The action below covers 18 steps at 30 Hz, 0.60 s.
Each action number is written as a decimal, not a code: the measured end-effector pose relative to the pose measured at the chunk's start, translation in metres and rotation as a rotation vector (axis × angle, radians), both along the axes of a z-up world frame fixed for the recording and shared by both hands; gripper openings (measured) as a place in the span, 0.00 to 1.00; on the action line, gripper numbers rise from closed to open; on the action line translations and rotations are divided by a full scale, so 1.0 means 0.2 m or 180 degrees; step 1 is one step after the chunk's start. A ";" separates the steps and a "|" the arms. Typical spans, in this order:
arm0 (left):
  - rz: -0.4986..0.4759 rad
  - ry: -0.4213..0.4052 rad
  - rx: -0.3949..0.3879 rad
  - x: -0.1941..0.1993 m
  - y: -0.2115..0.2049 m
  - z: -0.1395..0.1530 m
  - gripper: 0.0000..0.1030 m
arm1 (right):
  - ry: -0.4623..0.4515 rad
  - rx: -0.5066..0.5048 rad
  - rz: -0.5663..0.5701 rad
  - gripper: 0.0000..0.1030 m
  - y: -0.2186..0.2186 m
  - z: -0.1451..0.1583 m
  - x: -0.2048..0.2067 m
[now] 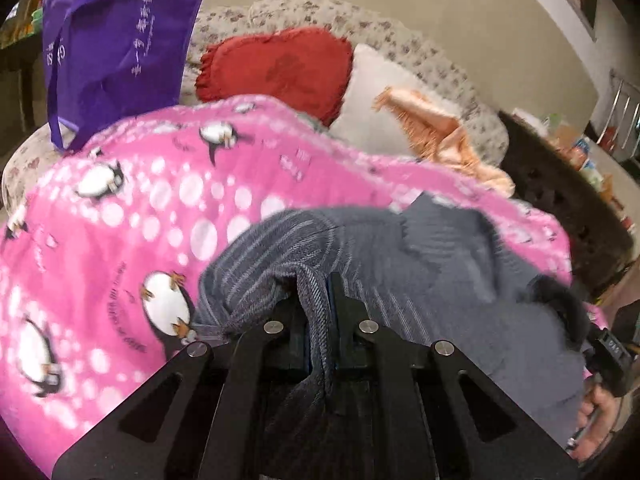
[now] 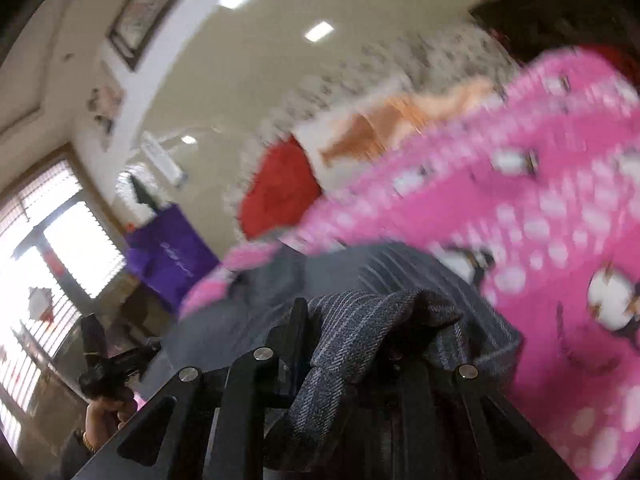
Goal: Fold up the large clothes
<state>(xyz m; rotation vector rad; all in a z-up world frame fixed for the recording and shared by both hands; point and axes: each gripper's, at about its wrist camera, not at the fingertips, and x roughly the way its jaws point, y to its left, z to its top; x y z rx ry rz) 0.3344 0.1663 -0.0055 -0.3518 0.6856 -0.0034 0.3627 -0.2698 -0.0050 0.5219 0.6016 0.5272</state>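
Observation:
A large dark blue-grey striped garment (image 1: 440,280) lies spread over a pink penguin blanket (image 1: 120,220). My left gripper (image 1: 318,296) is shut on a fold of the garment at its near edge. In the right wrist view my right gripper (image 2: 352,320) is shut on another bunched edge of the same garment (image 2: 360,340), lifted a little above the pink blanket (image 2: 540,220). The right view is blurred. Each gripper shows at the edge of the other's view: the right one (image 1: 604,352) and the left one (image 2: 108,364).
A floral sofa back (image 1: 420,52) holds a red cushion (image 1: 280,64), a white cushion (image 1: 384,96) and an orange fringed cloth (image 1: 444,132). A purple tote bag (image 1: 116,40) stands at the left. A dark side table (image 1: 568,200) with clutter is at the right.

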 end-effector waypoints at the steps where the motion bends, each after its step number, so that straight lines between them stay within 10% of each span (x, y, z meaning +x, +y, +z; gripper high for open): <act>1: 0.0005 -0.0060 0.0017 0.00 -0.01 -0.03 0.08 | 0.0007 0.0173 0.0053 0.20 -0.03 -0.05 0.02; 12: -0.0190 -0.0294 -0.0892 -0.05 0.18 -0.04 0.10 | 0.0103 0.1545 0.0133 0.35 -0.35 -0.20 0.00; 18: -0.0333 -0.0593 -0.0704 -0.13 0.14 0.12 0.15 | -0.0219 0.0817 0.0195 0.36 -0.28 0.12 -0.32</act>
